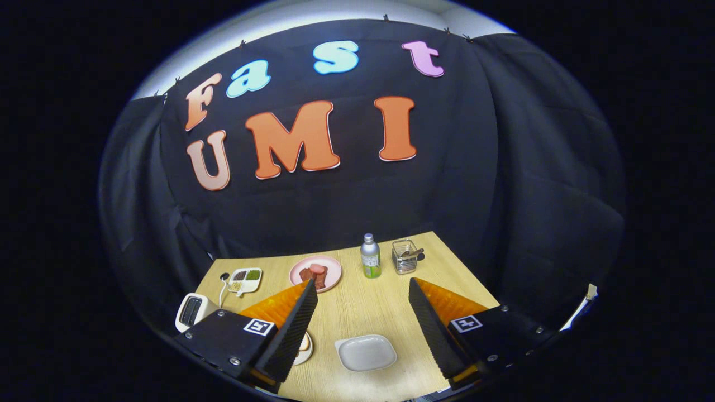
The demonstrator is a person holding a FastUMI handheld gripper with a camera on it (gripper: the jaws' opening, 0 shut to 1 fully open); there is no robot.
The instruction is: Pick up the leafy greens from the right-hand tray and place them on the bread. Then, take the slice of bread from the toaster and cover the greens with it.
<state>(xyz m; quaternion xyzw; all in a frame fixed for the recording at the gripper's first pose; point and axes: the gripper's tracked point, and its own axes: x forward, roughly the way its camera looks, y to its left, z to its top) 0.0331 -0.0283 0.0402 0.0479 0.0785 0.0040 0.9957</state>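
I see my gripper up above the desk, with its jaws spread wide and nothing between them. There is lots of bare wood between the two fingers, so there is room to move there.

Down between the fingers sits a small grey tray. It looks empty to me; I cannot see any greens on it. Next to the left finger, a round plate peeks out. Most of it is hidden, so I cannot tell if bread is on it.

The white toaster stands at the left edge of the desk, close to the left finger. Past it is a little white dish with dark, green and pale bits. A pink plate with red chunks is just past the left fingertip.

Farther back stand a bottle and a wire basket, near the far edge. The right edge of the desk runs close by the right finger.
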